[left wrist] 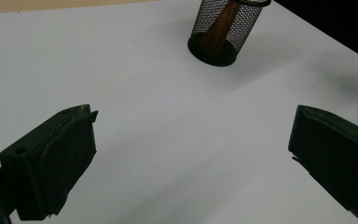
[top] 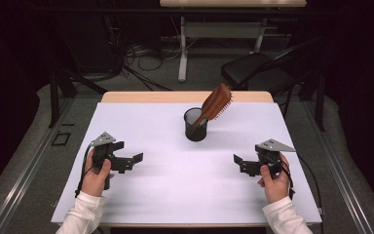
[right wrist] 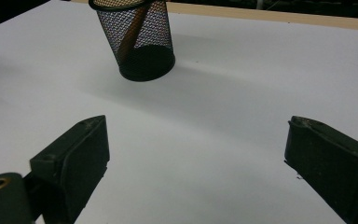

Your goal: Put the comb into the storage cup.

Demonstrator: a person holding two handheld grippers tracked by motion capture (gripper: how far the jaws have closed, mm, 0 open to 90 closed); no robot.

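We find a white table [top: 185,185] with a black mesh cup [top: 195,125] standing upright on it, toward the far side and roughly midway between the left and right edges. A brown hairbrush [top: 215,103] stands in the cup with its handle down inside the mesh and its head above the rim, leaning toward the far right; its bristles face right. In both gripper views we see the brown handle through the mesh, slanted, with its lower end near the cup's base.

The left tongs [top: 129,162] sit over the near left part of the table, held in the person's left hand [top: 96,174], and point inward toward the table's middle. In the left gripper view their jaws stand wide apart with bare white surface between them, and the cup [left wrist: 222,31] lies well beyond them, near the top of that view. We record them as apart and gripping nothing.

The right tongs [top: 242,165] sit over the near right part of the table, held in the person's right hand [top: 274,183], and likewise point inward. In the right gripper view their jaws also stand wide apart over bare surface, with the cup [right wrist: 137,39] well ahead at upper left. We record them as apart and gripping nothing.

Both tongs are well apart from the cup and from each other. A white sleeve [top: 82,215] covers each forearm.
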